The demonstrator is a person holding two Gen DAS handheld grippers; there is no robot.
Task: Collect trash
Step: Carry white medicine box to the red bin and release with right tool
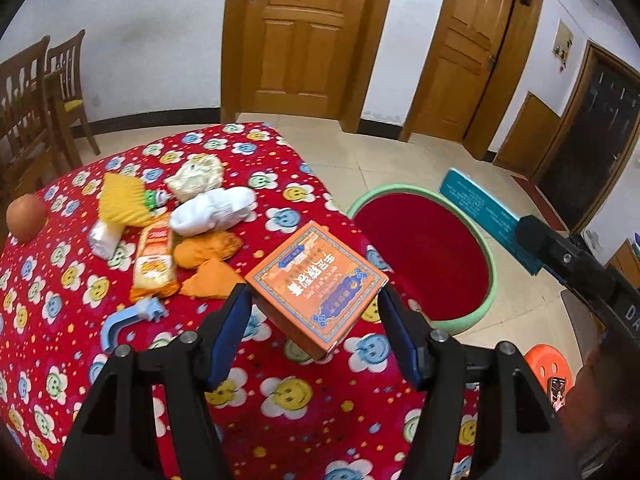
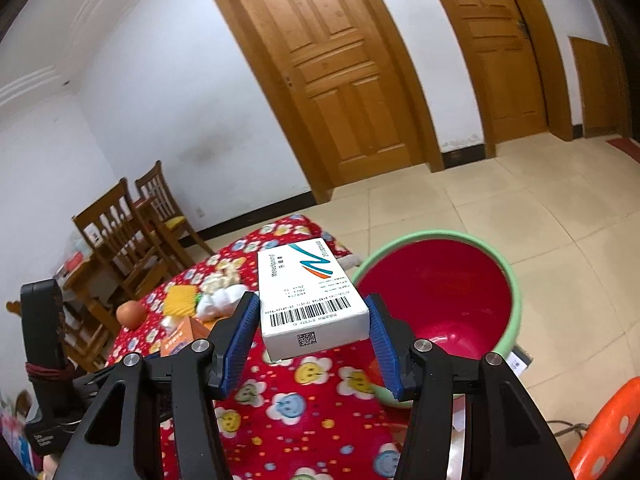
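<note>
My left gripper (image 1: 314,308) is shut on an orange box (image 1: 316,286) with printed characters, held above the table's right edge. In the right wrist view my right gripper (image 2: 312,328) is shut on a white box (image 2: 310,296) with a barcode and a teal logo; the same box shows teal (image 1: 486,210) beyond the bin in the left view. A round bin (image 1: 424,256), green rim and red inside, stands on the floor right of the table; it also shows as the bin (image 2: 444,300) just right of the white box. Both boxes hang near its rim.
On the red smiley tablecloth (image 1: 280,400) lie a snack wrapper (image 1: 154,260), orange peel (image 1: 208,256), white socks (image 1: 212,212), a yellow cloth (image 1: 120,200), crumpled paper (image 1: 196,176), a blue hook (image 1: 128,320) and an orange fruit (image 1: 26,218). Wooden chairs (image 2: 132,232) stand at left, an orange stool (image 2: 608,432) at right.
</note>
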